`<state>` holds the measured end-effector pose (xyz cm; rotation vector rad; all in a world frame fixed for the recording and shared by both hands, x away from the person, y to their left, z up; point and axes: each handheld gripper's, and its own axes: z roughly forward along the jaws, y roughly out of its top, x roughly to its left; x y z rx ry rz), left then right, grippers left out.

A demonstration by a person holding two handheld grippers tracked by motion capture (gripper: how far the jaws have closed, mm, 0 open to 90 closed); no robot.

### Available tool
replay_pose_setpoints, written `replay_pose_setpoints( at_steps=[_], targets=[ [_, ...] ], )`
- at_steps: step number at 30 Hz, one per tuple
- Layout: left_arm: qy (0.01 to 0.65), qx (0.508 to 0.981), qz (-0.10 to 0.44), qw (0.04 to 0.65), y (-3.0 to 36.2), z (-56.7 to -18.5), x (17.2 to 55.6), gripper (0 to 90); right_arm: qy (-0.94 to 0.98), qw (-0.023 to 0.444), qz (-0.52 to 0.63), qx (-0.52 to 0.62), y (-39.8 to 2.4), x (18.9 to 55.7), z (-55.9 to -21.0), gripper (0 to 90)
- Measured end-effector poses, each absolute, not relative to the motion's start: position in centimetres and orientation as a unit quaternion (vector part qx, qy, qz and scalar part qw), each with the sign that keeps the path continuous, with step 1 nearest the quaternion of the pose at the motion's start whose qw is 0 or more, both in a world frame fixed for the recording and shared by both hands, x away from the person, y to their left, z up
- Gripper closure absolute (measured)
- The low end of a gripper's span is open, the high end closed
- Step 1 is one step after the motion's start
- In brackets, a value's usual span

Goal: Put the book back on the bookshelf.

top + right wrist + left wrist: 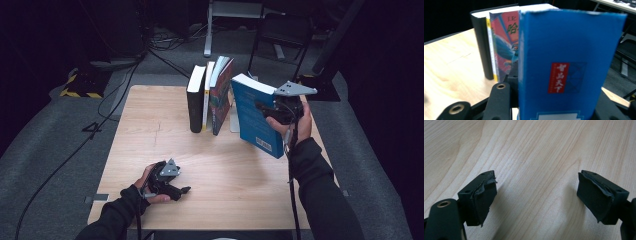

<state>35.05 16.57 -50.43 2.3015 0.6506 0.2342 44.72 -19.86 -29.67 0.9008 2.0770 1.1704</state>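
A blue paperback (256, 119) hangs tilted above the right part of the wooden table (150, 130), and my right gripper (263, 107) is shut on it. In the right gripper view its blue cover (566, 70), with a red label, stands between the jaws of that gripper (564, 111). To its left three books stand in a row: a black one (195, 100), a thin white one (207, 95) and a colourful one (221, 97), which leans. My left gripper (176, 189) rests near the front left edge. It stands open (536, 195) over bare wood.
A pale bookend (234, 122) stands between the row and the held book. Beyond the table are a folding chair (280, 30), a desk leg (208, 35) and a yellow-black striped block (80, 85). Cables (75, 145) trail over the grey floor at the left.
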Motion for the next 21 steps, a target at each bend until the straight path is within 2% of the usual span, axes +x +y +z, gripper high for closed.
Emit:
replay_pose_setpoints(
  at_steps=[21],
  targets=[
    [0.248,0.894,0.090,0.362,16.6,-50.4,35.1,16.2,0.742,0.301,0.452,0.392,-18.5,50.2,-29.7,60.9]
  ],
)
